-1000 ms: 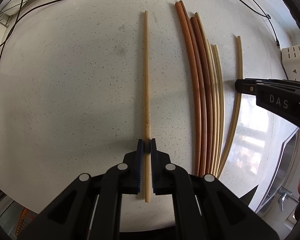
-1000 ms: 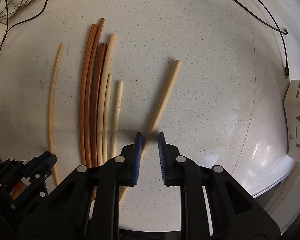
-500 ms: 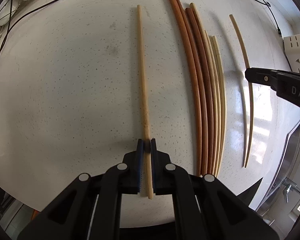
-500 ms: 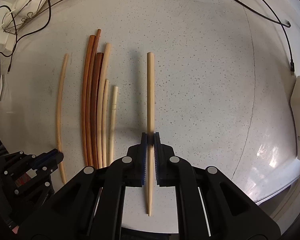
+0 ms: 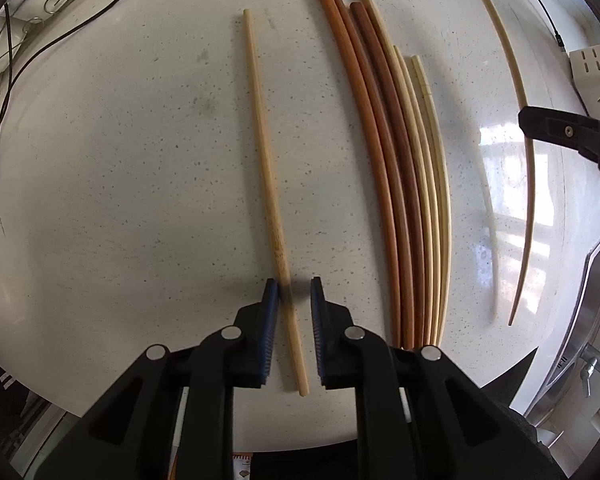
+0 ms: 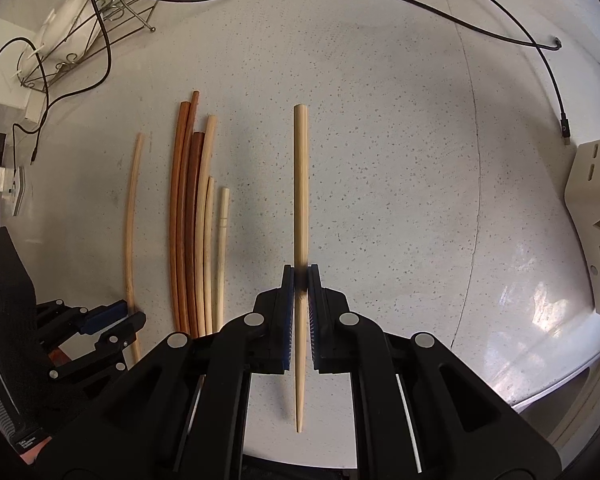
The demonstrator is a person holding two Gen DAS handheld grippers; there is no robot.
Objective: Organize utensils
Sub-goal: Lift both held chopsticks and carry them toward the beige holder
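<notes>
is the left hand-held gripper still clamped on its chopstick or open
Open: the left hand-held gripper has just been opening, and the pale chopstick lies loose between its blue pads.

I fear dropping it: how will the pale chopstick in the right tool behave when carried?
The pale chopstick looks straight in the grip, so probably stiff. The right tool pinches one narrow spot, so it may pivot. Round, it likely rolls if dropped.
</notes>
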